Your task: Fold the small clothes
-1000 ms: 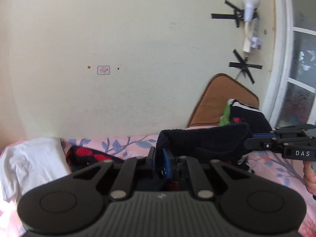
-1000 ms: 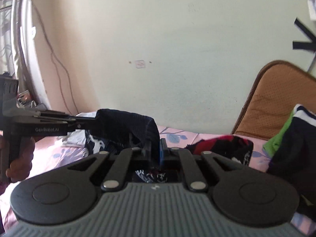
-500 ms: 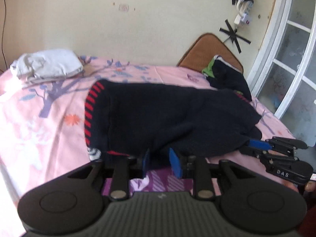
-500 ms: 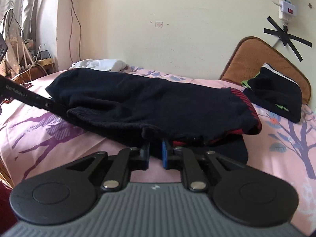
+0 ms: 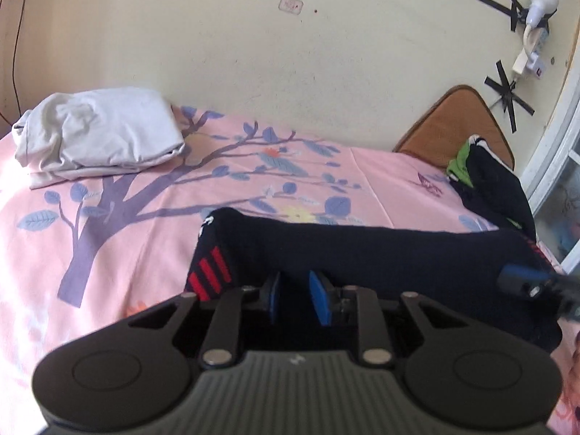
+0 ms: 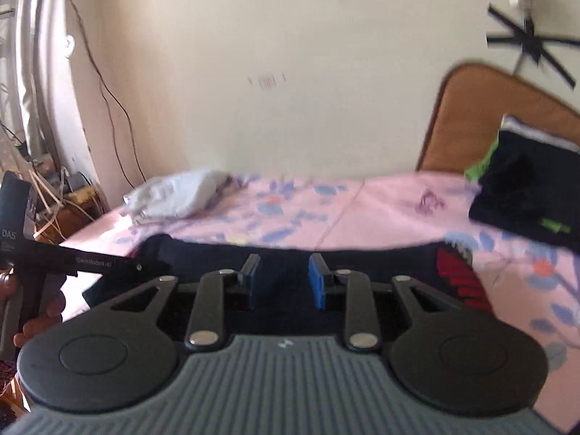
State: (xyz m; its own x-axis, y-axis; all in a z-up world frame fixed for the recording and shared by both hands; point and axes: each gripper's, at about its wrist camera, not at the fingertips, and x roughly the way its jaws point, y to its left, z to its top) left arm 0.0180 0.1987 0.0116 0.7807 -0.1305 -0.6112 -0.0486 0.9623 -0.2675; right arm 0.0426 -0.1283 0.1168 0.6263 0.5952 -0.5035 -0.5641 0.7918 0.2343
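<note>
A dark navy garment (image 5: 380, 253) with red stripes at its edge lies flat across the pink floral bedsheet (image 5: 127, 217); it also shows in the right wrist view (image 6: 290, 264). My left gripper (image 5: 295, 299) is open just over the garment's near edge, holding nothing. My right gripper (image 6: 282, 281) is open over the same near edge, further right, and shows at the right of the left wrist view (image 5: 522, 282). The left gripper also shows at the left of the right wrist view (image 6: 90, 262).
A folded white cloth (image 5: 98, 134) lies at the back left of the bed. A folded dark pile with green trim (image 5: 489, 185) sits at the back right against a brown cushion (image 5: 456, 123). The wall is behind, a window frame (image 5: 554, 166) at right, and cluttered cables (image 6: 54, 195) left of the bed.
Both grippers lowered the raised garment onto the bed, folded over, then opened and let it go. The jaws have drawn back a little toward the near edge.
</note>
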